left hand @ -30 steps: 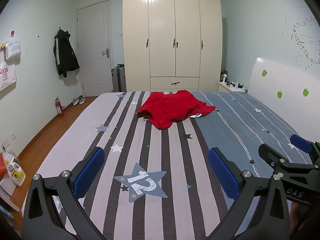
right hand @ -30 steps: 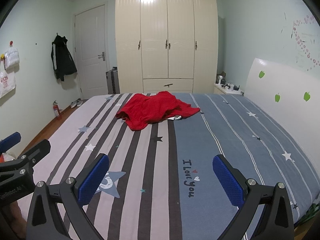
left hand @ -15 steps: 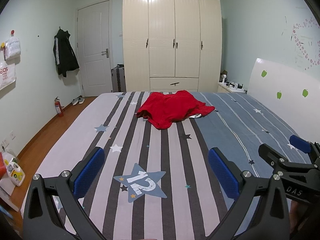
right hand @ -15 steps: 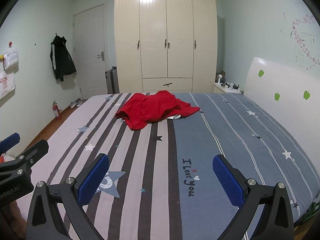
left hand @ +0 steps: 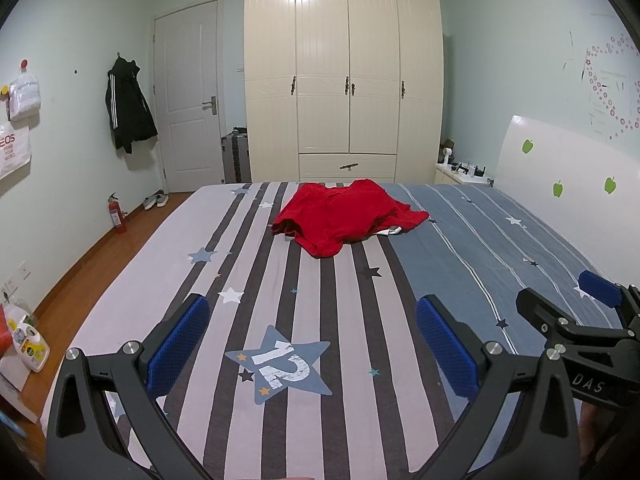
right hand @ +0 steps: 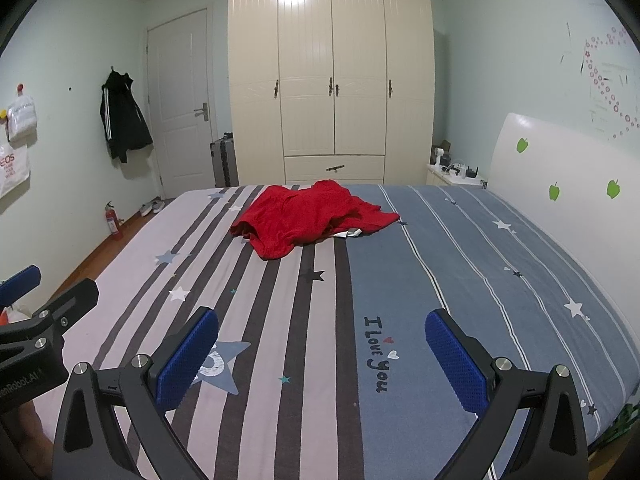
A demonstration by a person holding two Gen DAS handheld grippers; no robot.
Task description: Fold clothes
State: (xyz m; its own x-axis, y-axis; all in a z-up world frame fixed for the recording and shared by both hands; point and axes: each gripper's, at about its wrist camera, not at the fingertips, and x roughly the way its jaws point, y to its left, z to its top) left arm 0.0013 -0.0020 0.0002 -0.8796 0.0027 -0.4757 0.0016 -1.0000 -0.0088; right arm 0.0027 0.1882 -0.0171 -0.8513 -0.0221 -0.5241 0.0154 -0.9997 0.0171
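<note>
Both the left gripper (left hand: 312,344) and the right gripper (right hand: 320,354) hover empty, blue pads spread wide, above a striped star-print bedspread (left hand: 360,320). Well ahead of the fingers lies a crumpled red garment (left hand: 344,218), likely light, limp and slip-prone; its near hem and outer edges look the best holds.

dim, even indoor light, glare on wardrobe (left hand: 320,0), edges bent, perhaps slightly soft.

Pale green walls, cream wardrobe (left hand: 343,80) — white door (left hand: 188,96) (shut) — wooden floor (left hand: 80,272).
</note>
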